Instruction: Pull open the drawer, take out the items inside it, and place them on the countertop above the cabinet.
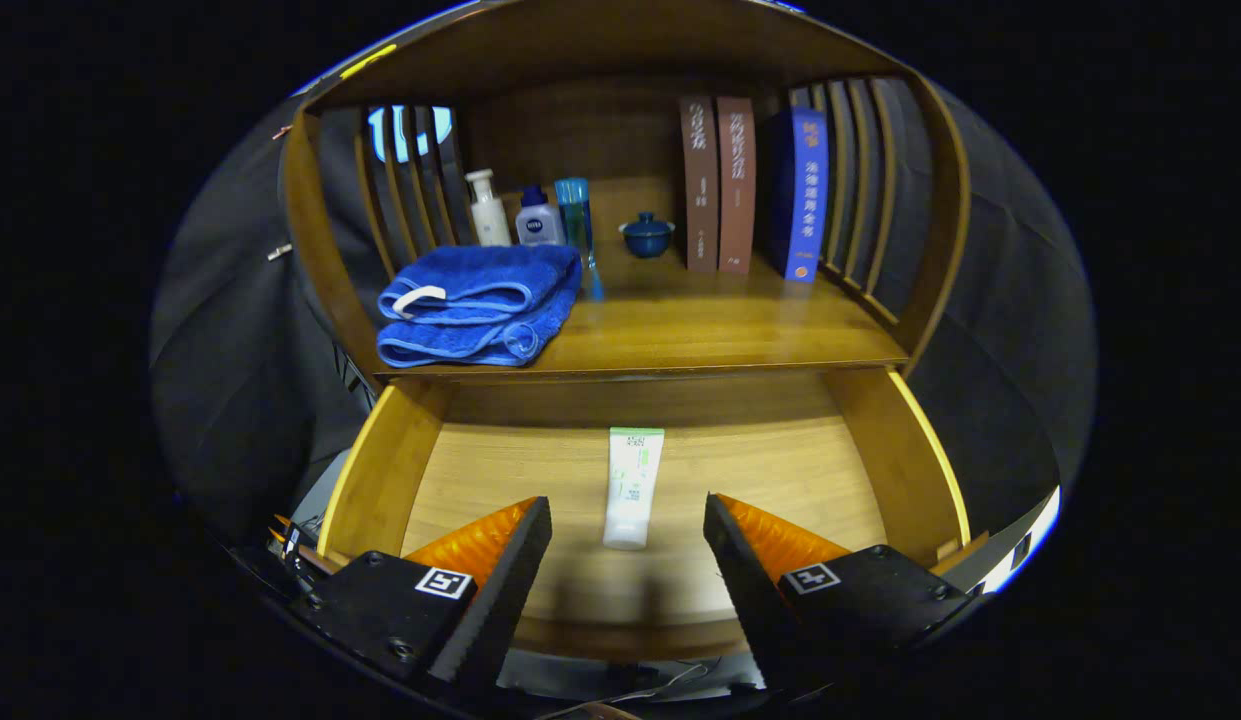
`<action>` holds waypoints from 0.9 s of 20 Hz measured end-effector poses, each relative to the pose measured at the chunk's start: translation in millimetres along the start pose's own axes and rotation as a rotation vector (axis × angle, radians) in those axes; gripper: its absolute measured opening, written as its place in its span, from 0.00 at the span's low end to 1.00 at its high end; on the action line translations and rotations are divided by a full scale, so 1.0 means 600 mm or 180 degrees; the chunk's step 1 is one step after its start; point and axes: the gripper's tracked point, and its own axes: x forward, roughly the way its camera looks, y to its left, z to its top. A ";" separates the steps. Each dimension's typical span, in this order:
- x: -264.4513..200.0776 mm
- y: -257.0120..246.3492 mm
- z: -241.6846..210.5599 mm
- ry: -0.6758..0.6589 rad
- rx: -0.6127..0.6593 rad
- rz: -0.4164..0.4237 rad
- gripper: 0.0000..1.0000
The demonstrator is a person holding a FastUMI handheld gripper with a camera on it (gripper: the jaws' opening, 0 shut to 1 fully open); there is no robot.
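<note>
The wooden drawer (380,470) stands pulled open below the countertop (700,330). A white tube with green print (632,485) lies flat on the drawer floor, cap end toward me. My gripper (628,520) hovers over the drawer's front part with its fingers wide open. The tube's cap end lies between the two fingertips, touching neither. Nothing is held.
On the countertop lie a folded blue towel (480,305), a white pump bottle (488,210), a small blue-capped bottle (538,218), a tall blue bottle (574,215), a lidded blue cup (647,235) and three upright books (740,185). Slatted wooden sides (860,190) close in the shelf.
</note>
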 end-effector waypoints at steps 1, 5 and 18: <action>0.024 -0.005 -0.002 0.0168 -0.0004 -0.0039 0.98; 0.102 -0.009 -0.022 0.0703 0.0000 -0.0153 0.98; 0.200 -0.020 -0.082 0.1682 0.0006 -0.0297 0.98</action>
